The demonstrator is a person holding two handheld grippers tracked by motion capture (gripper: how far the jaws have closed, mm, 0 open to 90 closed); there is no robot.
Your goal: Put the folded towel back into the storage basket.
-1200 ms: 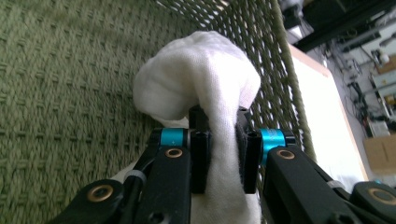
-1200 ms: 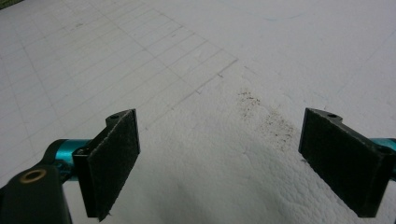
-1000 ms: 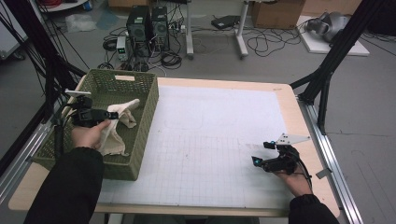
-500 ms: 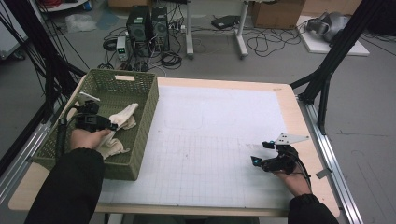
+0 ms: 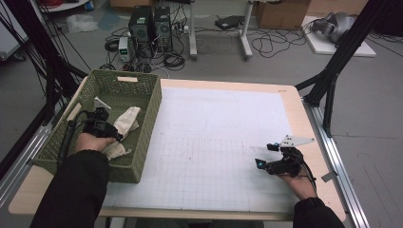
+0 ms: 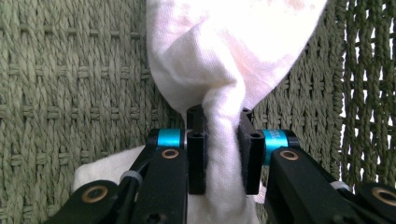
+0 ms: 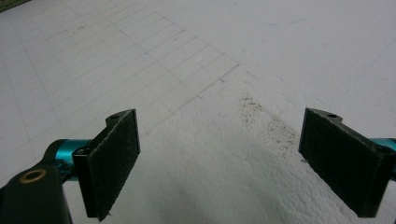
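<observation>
Evidently a fold of the white cloth [image 6: 219, 79] is pinched between the jaws of the left gripper [image 5: 110, 132], which have just been opening slightly, inside the green woven basket [image 5: 142, 142], presumably for lifting out; the right gripper [image 5: 267, 164] is parked wide open over the table [image 5: 214, 142], kept clear.

Beyond the tabletop's [image 5: 290, 102] far edge, computer towers [image 5: 151, 23] and tangled cables [image 5: 275, 42] sit on grey floor [image 5: 380, 118].

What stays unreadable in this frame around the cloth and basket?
- Cloth: its lower end is cut off by the bottom edge of the left gripper view, behind the left gripper.
- Basket floor: in the high view, hand and cloth cover much of it.
- Right gripper: too small in the high view to read its pads.
</observation>
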